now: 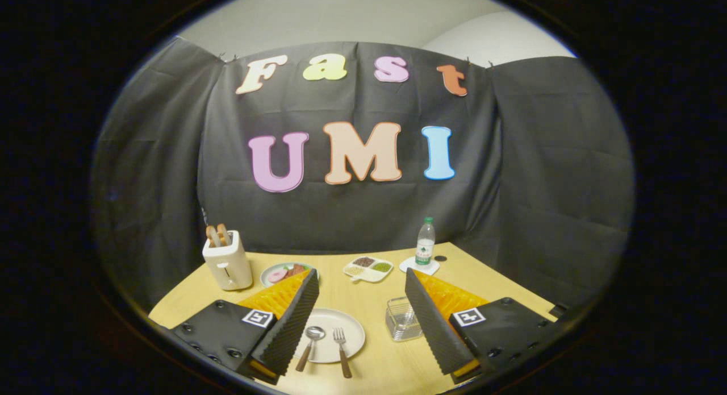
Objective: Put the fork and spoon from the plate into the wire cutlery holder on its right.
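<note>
Wooden-handled spoon [310,345] and fork [342,345] on plate [355,329] between wide-open gripper [359,318] fingers, wire holder [402,319] alongside.

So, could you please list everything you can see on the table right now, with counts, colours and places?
Table: one, light wood, under everything.
Plate: one, white, between the fingers.
Spoon: one, metal bowl with brown handle, on the plate's left part.
Fork: one, metal tines with brown handle, right of the spoon.
Wire cutlery holder: one, silvery, right of the plate.
Toaster: one, cream, far left, two toast slices sticking up.
Food plate: one, pale, right of the toaster.
Divided tray: one, white, three compartments, beyond the plate.
Water bottle: one, clear with green cap, on a white coaster.
Hand-held gripper: one, fingers open, above the near table edge, holding nothing.
</note>
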The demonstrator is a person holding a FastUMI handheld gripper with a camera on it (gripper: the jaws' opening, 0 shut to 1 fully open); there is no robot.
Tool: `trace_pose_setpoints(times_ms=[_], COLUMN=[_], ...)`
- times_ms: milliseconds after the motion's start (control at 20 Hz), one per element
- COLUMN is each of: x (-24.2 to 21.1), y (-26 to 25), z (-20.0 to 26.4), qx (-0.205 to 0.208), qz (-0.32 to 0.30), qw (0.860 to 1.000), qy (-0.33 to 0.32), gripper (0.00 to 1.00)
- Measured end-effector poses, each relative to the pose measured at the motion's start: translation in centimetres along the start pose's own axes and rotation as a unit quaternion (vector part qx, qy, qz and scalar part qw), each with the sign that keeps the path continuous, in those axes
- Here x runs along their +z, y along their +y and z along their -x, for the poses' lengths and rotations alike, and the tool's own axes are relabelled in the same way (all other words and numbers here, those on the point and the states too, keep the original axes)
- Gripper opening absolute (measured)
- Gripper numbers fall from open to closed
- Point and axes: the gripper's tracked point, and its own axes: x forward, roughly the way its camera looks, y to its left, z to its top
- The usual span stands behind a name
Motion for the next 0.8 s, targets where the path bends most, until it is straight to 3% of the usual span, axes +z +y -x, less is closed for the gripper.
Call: trace_pose_setpoints(times_ms=[400, 800], x=[-7.5, -17.2], y=[3.1, 3.7], z=[-1.4, -2.9], qx=[0.061, 0.108], qz=[0.041, 0.066], qw=[0.992, 0.958], qy=[0.107, 0.256], gripper=[0.98, 0.99])
